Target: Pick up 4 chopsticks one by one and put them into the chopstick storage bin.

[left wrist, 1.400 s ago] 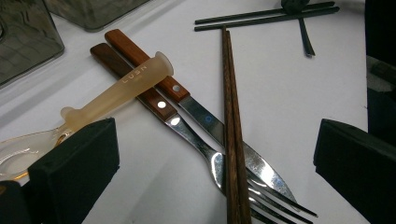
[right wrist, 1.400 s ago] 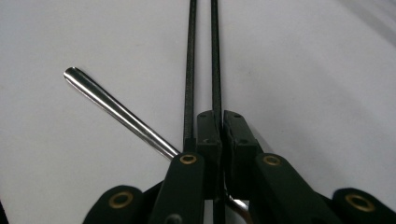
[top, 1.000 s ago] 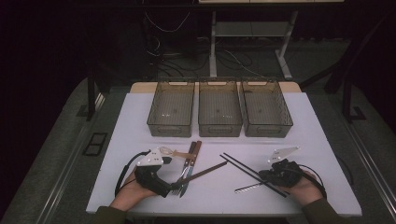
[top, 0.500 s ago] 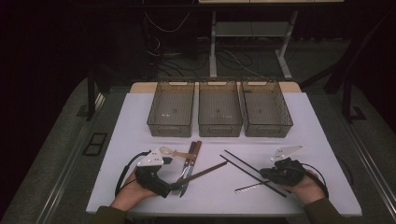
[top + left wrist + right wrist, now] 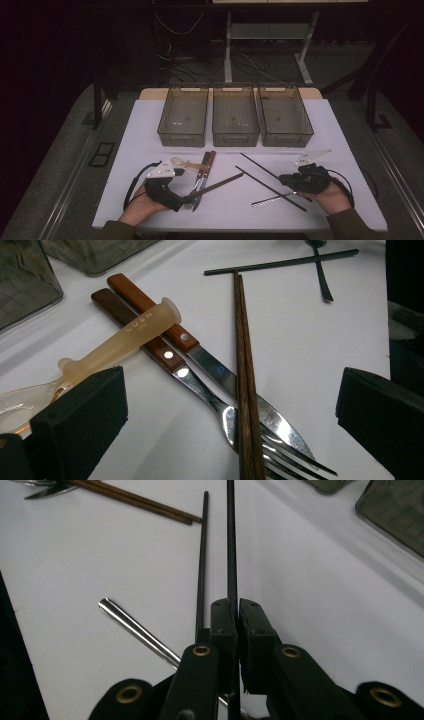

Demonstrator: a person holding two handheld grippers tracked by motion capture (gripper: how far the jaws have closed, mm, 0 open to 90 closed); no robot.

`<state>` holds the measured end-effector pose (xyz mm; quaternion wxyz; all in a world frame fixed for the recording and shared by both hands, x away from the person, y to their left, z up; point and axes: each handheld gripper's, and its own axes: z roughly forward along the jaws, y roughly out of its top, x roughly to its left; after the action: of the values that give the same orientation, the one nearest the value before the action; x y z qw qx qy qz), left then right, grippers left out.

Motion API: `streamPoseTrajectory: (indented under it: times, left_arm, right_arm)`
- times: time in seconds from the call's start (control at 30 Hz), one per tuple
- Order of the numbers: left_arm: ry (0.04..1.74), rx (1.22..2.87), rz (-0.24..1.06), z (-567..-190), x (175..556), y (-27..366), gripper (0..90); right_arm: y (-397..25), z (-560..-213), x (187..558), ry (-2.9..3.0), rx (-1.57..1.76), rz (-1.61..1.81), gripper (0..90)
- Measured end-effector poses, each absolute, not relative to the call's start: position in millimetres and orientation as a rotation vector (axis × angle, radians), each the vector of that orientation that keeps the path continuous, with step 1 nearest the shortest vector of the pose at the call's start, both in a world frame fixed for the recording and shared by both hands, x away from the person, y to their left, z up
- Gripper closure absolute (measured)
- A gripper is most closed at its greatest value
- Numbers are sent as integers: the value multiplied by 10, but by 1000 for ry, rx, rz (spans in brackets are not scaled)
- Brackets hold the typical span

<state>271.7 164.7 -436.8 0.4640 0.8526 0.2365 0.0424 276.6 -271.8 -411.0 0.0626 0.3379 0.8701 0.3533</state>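
Right gripper view, right tongs [image 5: 235, 615] hide black chopstick [image 5: 231, 540] end

The right claw [image 5: 236, 615] pinches one black chopstick [image 5: 231, 540]; another [image 5: 201, 555] lies beside it.

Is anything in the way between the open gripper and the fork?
Yes. The wooden chopsticks lie across the fork and the knife beside it, right between the left gripper's open jaws. The translucent spoon handle rests over the fork's wooden handle.
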Motion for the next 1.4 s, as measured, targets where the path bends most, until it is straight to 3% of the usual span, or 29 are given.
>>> streamPoseTrajectory:
  times: [1.4]
  left_arm:
    - [596, 2066, 89, -4363, 2740, 1619, 0]
  right_arm:
    - [-2032, -3677, 3353, 2592, 956, 1176, 858]
